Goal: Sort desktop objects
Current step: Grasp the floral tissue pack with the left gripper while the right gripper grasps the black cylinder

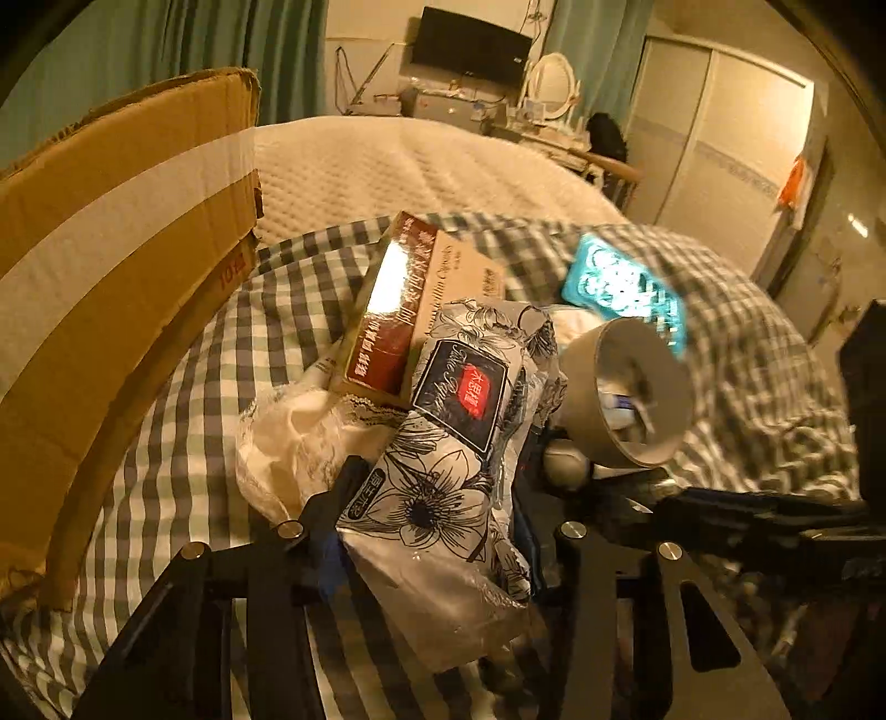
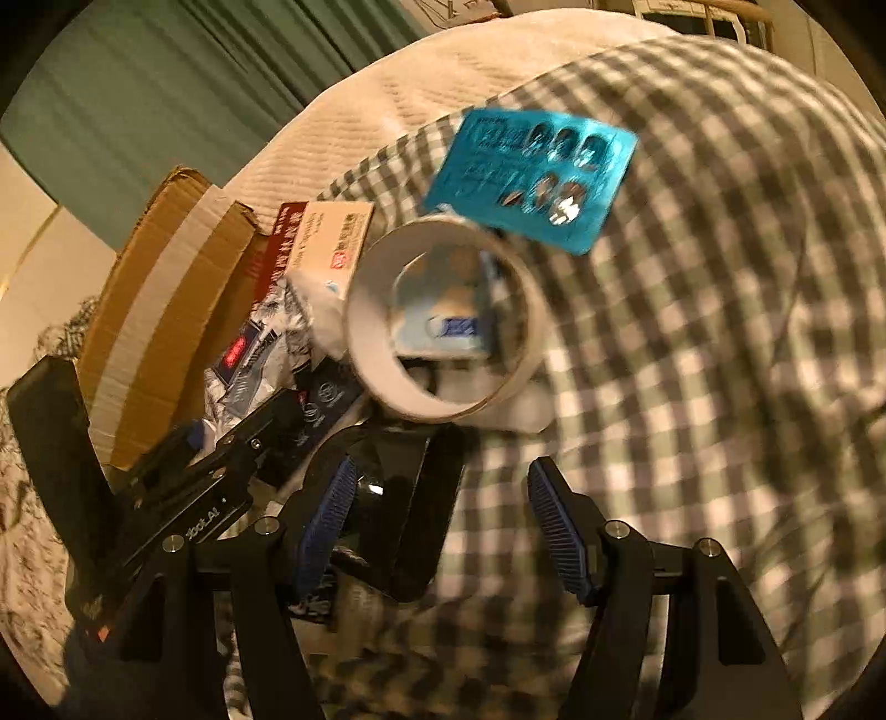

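Note:
My left gripper [image 1: 437, 515] is shut on a floral black-and-white tissue pack [image 1: 465, 437], held over the checked cloth [image 1: 210, 387]. Behind the pack lie a red and beige medicine box [image 1: 410, 299], a white crumpled bag [image 1: 299, 426], a tape roll [image 1: 631, 382] and a blue pill blister [image 1: 620, 282]. My right gripper [image 2: 437, 531] is open and empty, its blue pads [image 2: 554, 526] apart, just short of the tape roll [image 2: 443, 321]. A black glossy object [image 2: 410, 509] lies by its left finger. The blister [image 2: 531, 177] lies beyond the roll. The left gripper [image 2: 183, 476] shows at the left.
A cardboard box [image 1: 111, 266] stands at the left on the cloth, also in the right wrist view [image 2: 166, 310]. A white quilted mattress [image 1: 398, 166] lies behind. A desk with a monitor [image 1: 470, 50] and a wardrobe [image 1: 720, 138] stand at the back.

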